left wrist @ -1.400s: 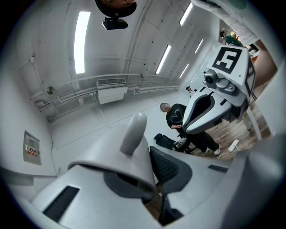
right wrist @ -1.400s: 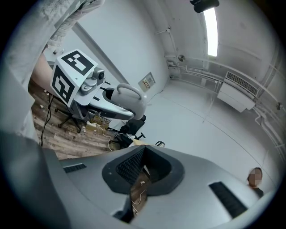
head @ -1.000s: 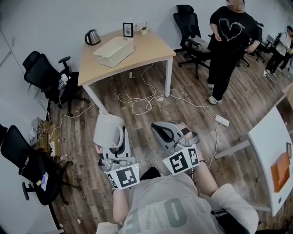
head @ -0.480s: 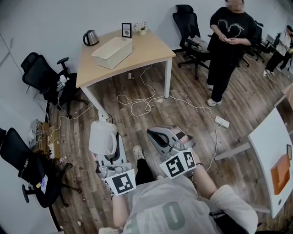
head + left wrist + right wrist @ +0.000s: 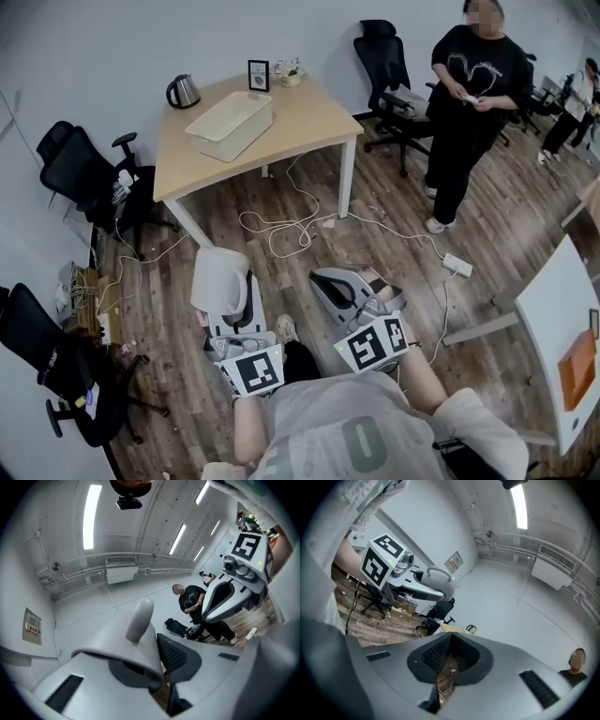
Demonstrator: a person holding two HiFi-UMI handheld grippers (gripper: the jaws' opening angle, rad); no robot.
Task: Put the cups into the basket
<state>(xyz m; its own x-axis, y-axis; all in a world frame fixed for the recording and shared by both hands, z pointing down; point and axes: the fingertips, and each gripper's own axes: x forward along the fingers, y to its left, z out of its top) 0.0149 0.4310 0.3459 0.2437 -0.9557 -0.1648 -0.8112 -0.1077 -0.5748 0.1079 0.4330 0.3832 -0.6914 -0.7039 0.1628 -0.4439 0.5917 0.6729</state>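
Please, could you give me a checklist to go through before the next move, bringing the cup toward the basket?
1. Grip: the left gripper is clamped on the pale grey handled cup: ok.
2. Spare tool: the right gripper has its jaws together on nothing: ok.
3. Target: the white rectangular plastic basket stands open-topped on the light wooden table: ok.
4. Walking path: the white cables lie on the floor before the table: not ok.
5. Other cups to fetch: none seen, cannot tell.
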